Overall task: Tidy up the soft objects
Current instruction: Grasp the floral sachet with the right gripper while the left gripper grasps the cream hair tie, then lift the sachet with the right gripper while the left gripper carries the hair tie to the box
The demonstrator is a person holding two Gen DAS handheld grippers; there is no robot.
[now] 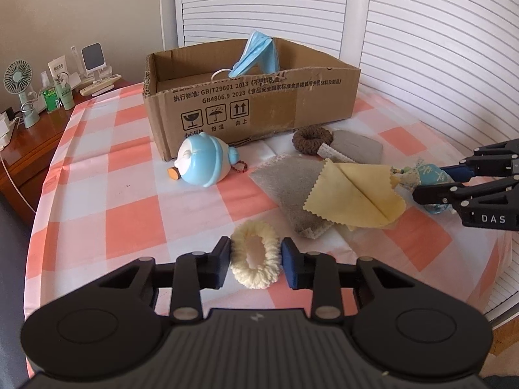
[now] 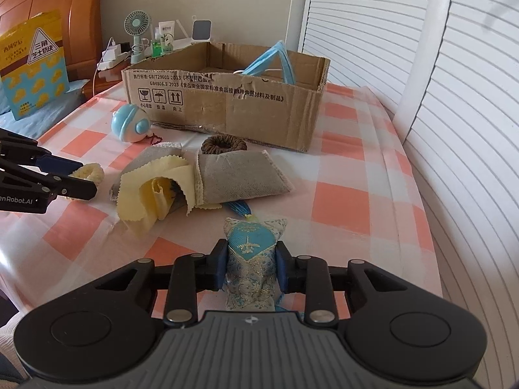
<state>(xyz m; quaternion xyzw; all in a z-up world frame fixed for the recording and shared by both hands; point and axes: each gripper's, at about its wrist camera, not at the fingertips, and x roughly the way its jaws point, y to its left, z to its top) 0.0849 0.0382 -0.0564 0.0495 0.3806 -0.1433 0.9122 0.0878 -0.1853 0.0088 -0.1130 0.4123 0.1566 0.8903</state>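
My left gripper (image 1: pixel 256 261) is clamped on the cream scrunchie (image 1: pixel 255 253), one pad pressing each side of the ring, low over the checked cloth (image 1: pixel 123 214). My right gripper (image 2: pixel 250 267) is clamped on the blue sachet (image 2: pixel 251 259), its pads squeezing the brocade at the waist so the top bulges out above them; the sachet's lower end is hidden behind the gripper body. From the left wrist view I see the right gripper (image 1: pixel 431 183) coming in from the right edge with the sachet (image 1: pixel 428 175) between its fingers. From the right wrist view the left gripper (image 2: pixel 86 178) enters from the left edge with the scrunchie (image 2: pixel 89 173) in it. Between the two grippers lies a heap of cloths: a yellow cloth (image 1: pixel 353 194) with pinked edges, folded over on a grey cloth (image 1: pixel 288 181). In the right wrist view the yellow cloth (image 2: pixel 152 191) curls up beside a second grey piece (image 2: pixel 240 178). A brown scrunchie (image 1: pixel 312 140) lies just behind the heap, close to the front wall of the cardboard box (image 1: pixel 259 103). The box stands open at the far side of the cloth, and a blue face mask (image 1: pixel 256 55) leans inside it. A pale blue round toy (image 1: pixel 202 162) lies on its side at the box's near left corner, touching or nearly touching the cardboard. A small green fan (image 1: pixel 19 90) and some bottles stand on a wooden cabinet off to the left.
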